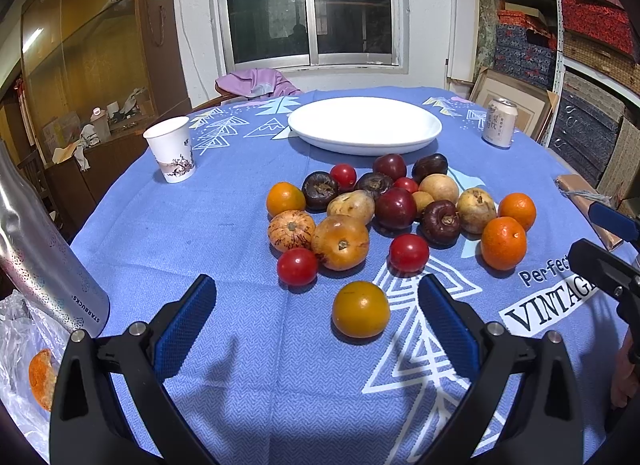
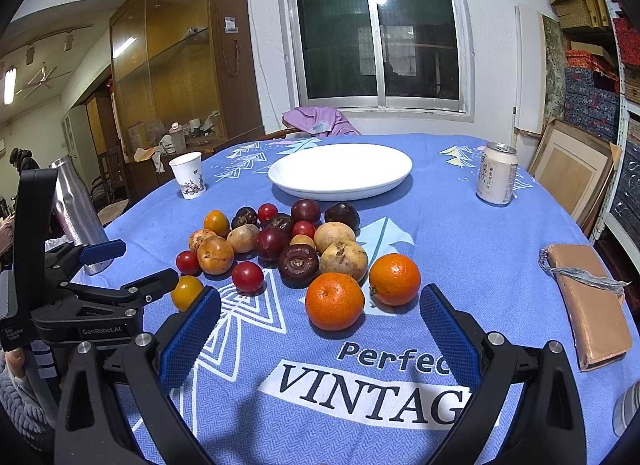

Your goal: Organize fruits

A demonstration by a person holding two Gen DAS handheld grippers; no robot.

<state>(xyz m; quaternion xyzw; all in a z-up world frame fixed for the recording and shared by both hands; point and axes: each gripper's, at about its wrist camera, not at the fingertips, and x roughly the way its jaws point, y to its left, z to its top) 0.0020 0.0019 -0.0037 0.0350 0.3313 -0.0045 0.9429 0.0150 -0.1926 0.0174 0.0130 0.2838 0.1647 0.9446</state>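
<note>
The desk [image 2: 460, 233] is covered with a blue printed cloth [image 2: 480, 265]. Directly on the cloth: a white plate [image 2: 340, 171] at the far centre, a heap of fruits [image 2: 288, 249] in front of it, a paper cup [image 2: 188, 175] far left, a drink can [image 2: 496, 173] far right, a tan wallet [image 2: 592, 305] near the right edge, and a silver bottle [image 2: 76, 213] at the left edge.

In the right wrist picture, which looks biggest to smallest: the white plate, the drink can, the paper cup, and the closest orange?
1. white plate, clearly biggest.
2. closest orange and drink can look about alike; the orange sits nearer the camera, so I won't rank them.
3. paper cup, smallest, though it is farther away.
</note>
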